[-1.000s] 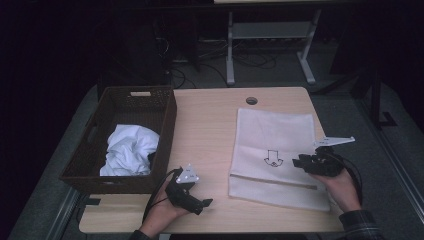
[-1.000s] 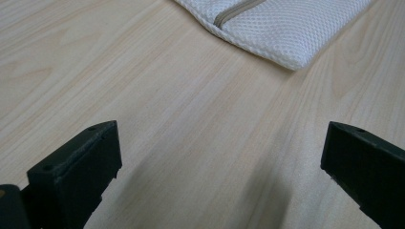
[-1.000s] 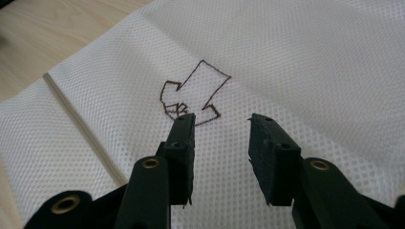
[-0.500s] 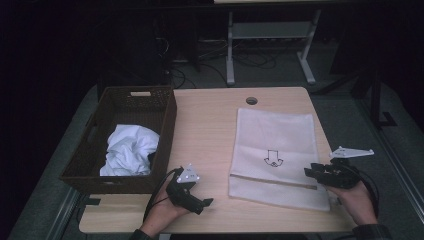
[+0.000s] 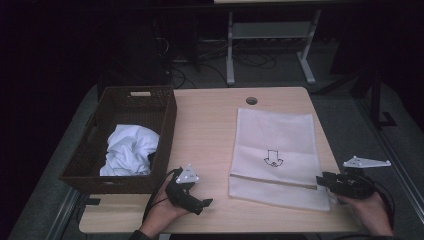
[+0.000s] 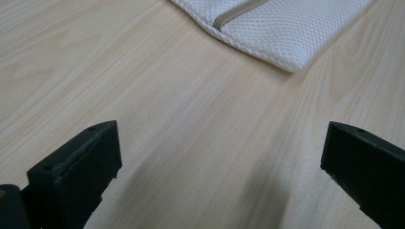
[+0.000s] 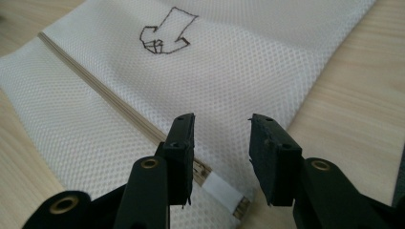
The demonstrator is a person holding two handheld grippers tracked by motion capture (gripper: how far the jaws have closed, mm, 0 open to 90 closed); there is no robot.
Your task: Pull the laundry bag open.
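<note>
A white mesh bag lies flat on the right half of the wooden table, with a black arrow drawing on it and a zipper across its near end. My right gripper sits at the bag's near right corner. In the right gripper view its jaws stand apart over the bag, just above the zipper's white end tab, holding nothing. My left gripper rests on the table left of the bag. Its jaws are wide open over bare wood, with the bag's corner ahead.
A dark woven basket stands at the table's left with a crumpled white cloth inside. A round cable hole is near the table's far edge. Beyond the table are a dark floor and desk legs.
My right gripper has drawn back from over the bag's arrow toward the near right corner of the bag. The left gripper has stayed put.
</note>
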